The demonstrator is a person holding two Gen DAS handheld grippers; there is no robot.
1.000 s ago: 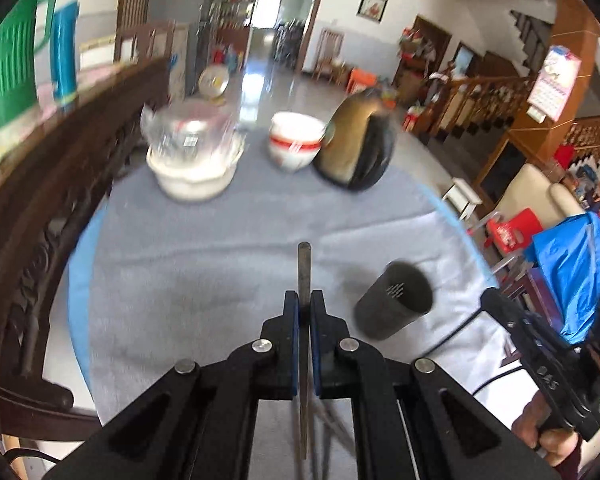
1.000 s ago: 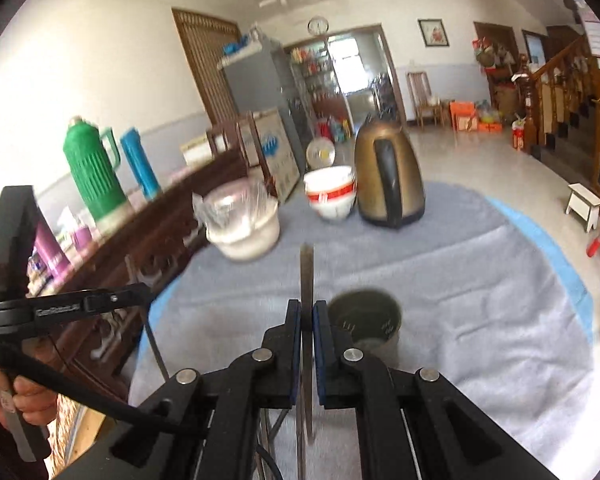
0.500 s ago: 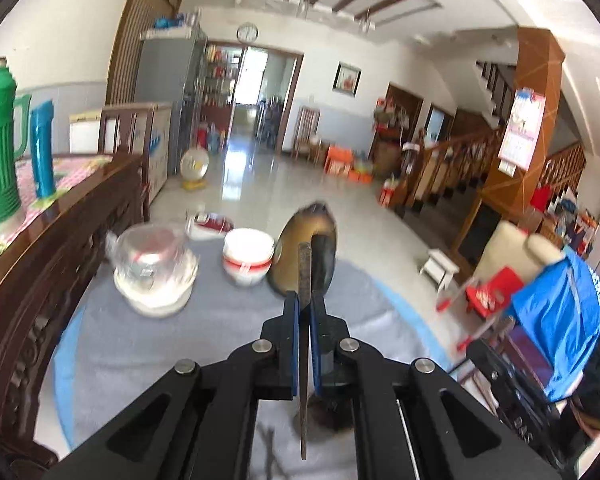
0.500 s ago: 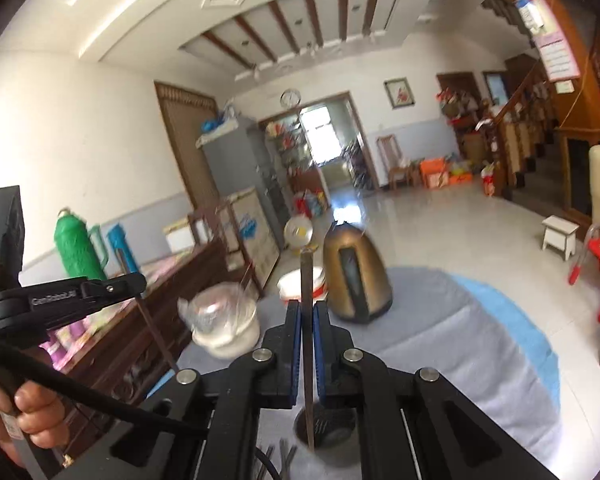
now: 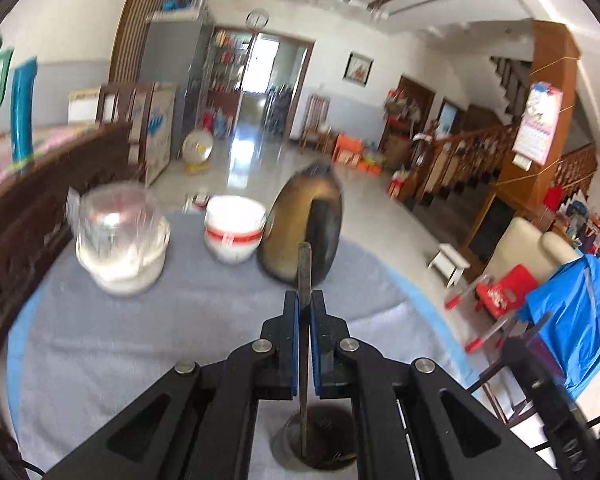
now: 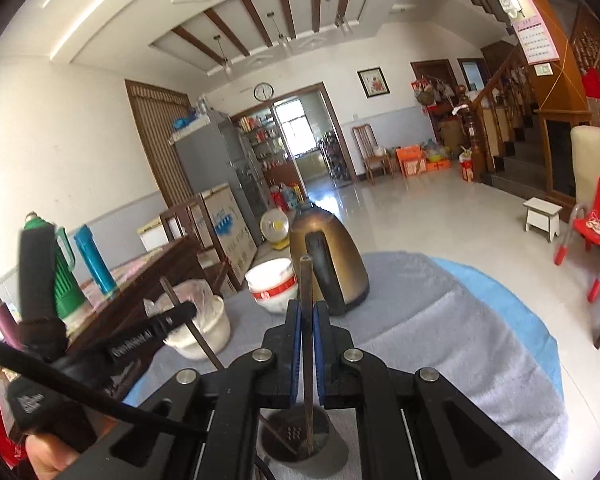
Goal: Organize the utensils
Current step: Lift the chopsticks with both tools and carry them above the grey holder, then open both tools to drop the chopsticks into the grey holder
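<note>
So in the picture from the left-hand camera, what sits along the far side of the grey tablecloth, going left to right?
Left to right along the back of the cloth: plastic-covered white tub → white bowl with a red band → bronze kettle, whose base touches or overlaps the bowl's edge in this view.

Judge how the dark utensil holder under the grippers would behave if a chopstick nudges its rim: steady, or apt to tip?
The utensil holder looks tall and narrow-based, so a sideways nudge at the rim could tip it. It appears to be thin perforated metal and nearly empty, so probably light. The grey cloth beneath may grip its base, making tipping likelier than sliding. The chopstick looks stiff enough to pass the push on.
</note>
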